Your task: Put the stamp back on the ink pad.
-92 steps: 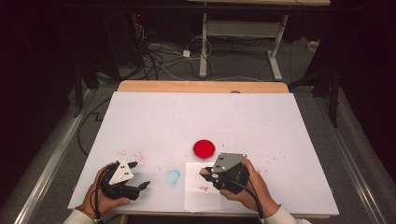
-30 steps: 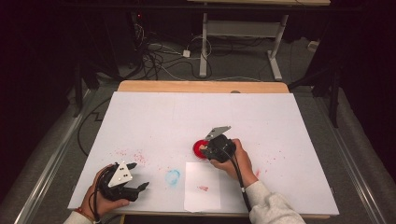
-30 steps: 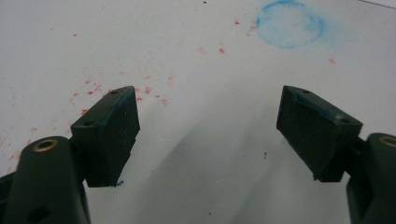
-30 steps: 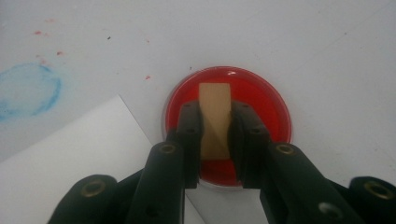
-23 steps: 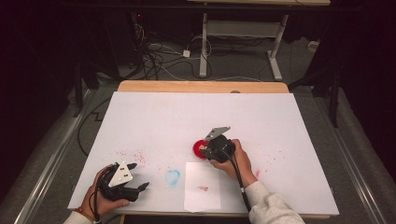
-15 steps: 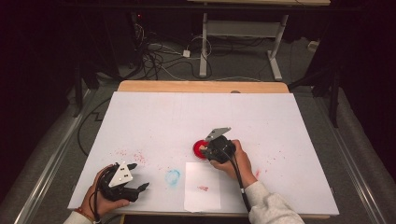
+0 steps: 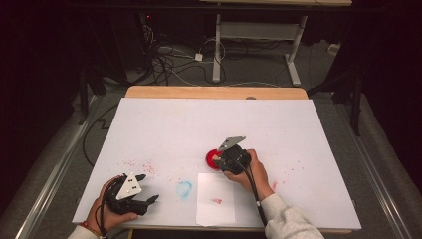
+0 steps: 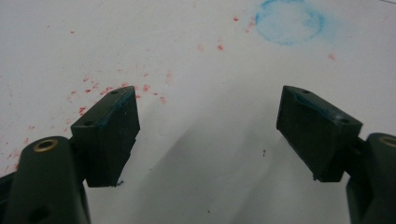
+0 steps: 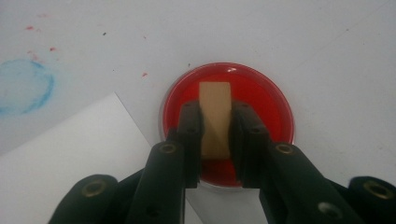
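A round red ink pad lies on the white table cover, near the middle in the high view. My right gripper is shut on a tan wooden block, a stamp, held down over the red pad. In the high view the right gripper sits right at the pad's right edge. A white paper sheet with a small red mark lies at the front edge. My left gripper rests open at the front left, its pads smeared blue, nothing between them.
A blue ring stain marks the cover left of the sheet, also seen in the left gripper view. Red specks dot the cover. A wooden board edge runs along the back. Cables and desk legs stand beyond.
The right gripper left the paper sheet and carried the block up to the red pad, where it has stayed for the last second. The left gripper has barely moved.
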A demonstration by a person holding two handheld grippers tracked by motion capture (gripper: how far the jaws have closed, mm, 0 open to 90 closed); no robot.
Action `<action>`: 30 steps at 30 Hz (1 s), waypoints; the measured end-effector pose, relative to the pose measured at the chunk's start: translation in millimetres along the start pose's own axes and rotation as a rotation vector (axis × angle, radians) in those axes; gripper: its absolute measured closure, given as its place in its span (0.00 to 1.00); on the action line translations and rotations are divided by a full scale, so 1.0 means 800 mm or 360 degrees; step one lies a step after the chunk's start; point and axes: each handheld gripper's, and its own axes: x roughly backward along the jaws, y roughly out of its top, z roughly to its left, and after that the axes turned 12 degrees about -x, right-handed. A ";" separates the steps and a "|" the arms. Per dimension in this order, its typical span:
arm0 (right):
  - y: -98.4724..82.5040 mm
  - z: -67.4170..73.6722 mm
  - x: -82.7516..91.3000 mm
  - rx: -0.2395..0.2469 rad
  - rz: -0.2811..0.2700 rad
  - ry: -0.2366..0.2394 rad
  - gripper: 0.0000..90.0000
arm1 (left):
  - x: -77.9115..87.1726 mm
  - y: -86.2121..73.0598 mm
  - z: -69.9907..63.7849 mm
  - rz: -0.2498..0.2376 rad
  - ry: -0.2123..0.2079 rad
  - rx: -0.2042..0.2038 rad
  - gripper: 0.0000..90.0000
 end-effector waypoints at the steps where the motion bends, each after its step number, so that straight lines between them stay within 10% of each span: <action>1: 0.000 0.000 0.000 -0.0004 0.0000 -0.0001 0.84 | 0.000 0.000 0.000 0.0000 0.0001 -0.0001 0.23; 30: 0.018 0.009 0.071 0.0069 -0.0370 -0.0086 0.47 | 0.001 0.001 0.001 -0.0007 0.0007 -0.0004 0.23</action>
